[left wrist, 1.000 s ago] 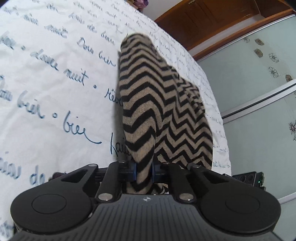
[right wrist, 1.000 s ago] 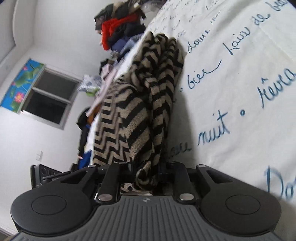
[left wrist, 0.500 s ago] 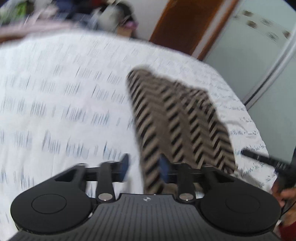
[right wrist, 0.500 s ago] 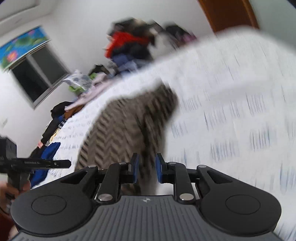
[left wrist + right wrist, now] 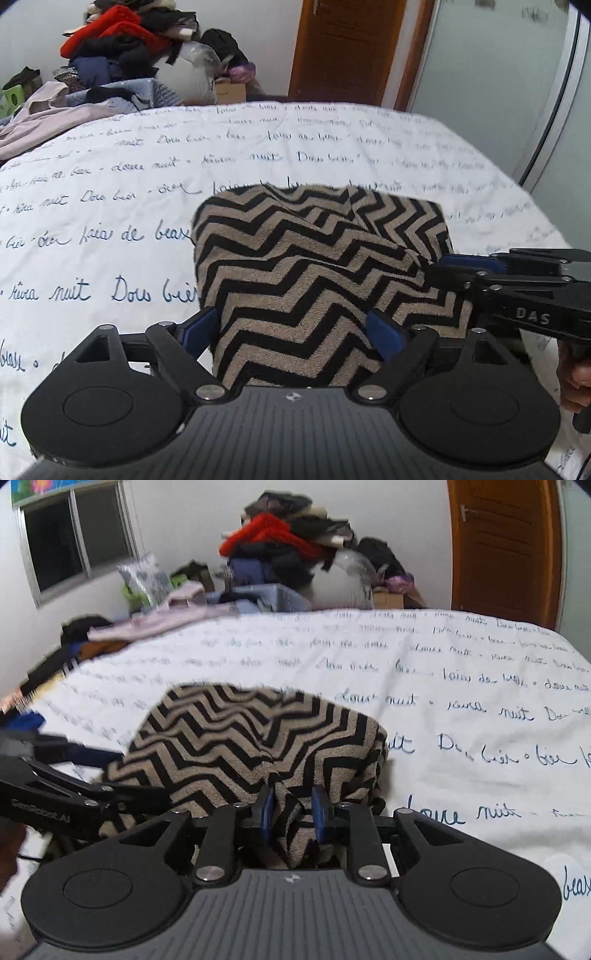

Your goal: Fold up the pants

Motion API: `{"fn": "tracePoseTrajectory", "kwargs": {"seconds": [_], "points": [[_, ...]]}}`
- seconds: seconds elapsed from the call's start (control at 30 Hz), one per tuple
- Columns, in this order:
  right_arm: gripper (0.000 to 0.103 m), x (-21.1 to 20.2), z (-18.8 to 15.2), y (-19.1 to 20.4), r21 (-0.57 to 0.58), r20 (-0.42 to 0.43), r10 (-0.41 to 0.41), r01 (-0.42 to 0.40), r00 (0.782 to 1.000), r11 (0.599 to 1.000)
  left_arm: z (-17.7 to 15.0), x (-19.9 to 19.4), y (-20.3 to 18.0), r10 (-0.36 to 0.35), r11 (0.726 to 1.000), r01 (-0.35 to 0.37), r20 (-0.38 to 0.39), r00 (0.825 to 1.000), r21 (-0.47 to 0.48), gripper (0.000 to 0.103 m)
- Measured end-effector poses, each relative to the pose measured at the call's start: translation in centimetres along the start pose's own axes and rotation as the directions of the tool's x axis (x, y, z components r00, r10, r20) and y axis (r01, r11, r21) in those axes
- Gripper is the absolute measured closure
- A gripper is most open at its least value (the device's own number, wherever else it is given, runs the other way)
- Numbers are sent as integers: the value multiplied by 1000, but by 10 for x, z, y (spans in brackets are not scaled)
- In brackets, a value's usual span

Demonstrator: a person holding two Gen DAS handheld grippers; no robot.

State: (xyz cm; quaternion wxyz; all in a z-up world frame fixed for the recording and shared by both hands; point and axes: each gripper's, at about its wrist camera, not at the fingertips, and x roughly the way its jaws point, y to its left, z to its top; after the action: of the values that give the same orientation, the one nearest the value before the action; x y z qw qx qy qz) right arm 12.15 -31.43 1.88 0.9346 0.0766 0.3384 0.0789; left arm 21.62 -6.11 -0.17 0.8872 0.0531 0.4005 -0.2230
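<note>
The pants (image 5: 310, 266), beige with black zigzags, lie folded in a squarish bundle on the white bed sheet (image 5: 110, 206) printed with blue script. My left gripper (image 5: 291, 330) is over the near edge of the bundle. Its jaws are opening wide; the cloth lies between the blue pads (image 5: 201, 328), which do not press on it. In the right wrist view my right gripper (image 5: 292, 812) is shut on a bunched fold at the near edge of the pants (image 5: 240, 738). In the left wrist view the right gripper (image 5: 439, 267) comes in from the right at the bundle's edge.
A heap of clothes (image 5: 122, 40) rises beyond the bed's far side, with more garments (image 5: 159, 620) on its far left corner. A wooden door (image 5: 347, 48) and frosted wardrobe doors (image 5: 491, 92) stand behind and to the right. A hand (image 5: 576, 376) holds the right gripper's handle.
Both views have rolled level and drawn back from the pants. The left jaws went from shut on the cloth to wide apart, letting it go. The right jaws still pinch cloth.
</note>
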Motion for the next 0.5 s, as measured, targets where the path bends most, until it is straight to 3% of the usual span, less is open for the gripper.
{"fn": "tracePoseTrajectory", "kwargs": {"seconds": [0.2,0.37,0.5], "points": [[81,4,32,18,-40,87,14,-11,996,999,18,-1,-16,91,995,-93,41,995,42,15],[77,50,21,-6,-24,-30,-154,154,988,988,6,8,-18,92,996,-92,14,996,6,11],[76,25,4,-15,56,26,-120,119,992,991,-1,8,-16,106,994,-106,30,994,0,8]]}}
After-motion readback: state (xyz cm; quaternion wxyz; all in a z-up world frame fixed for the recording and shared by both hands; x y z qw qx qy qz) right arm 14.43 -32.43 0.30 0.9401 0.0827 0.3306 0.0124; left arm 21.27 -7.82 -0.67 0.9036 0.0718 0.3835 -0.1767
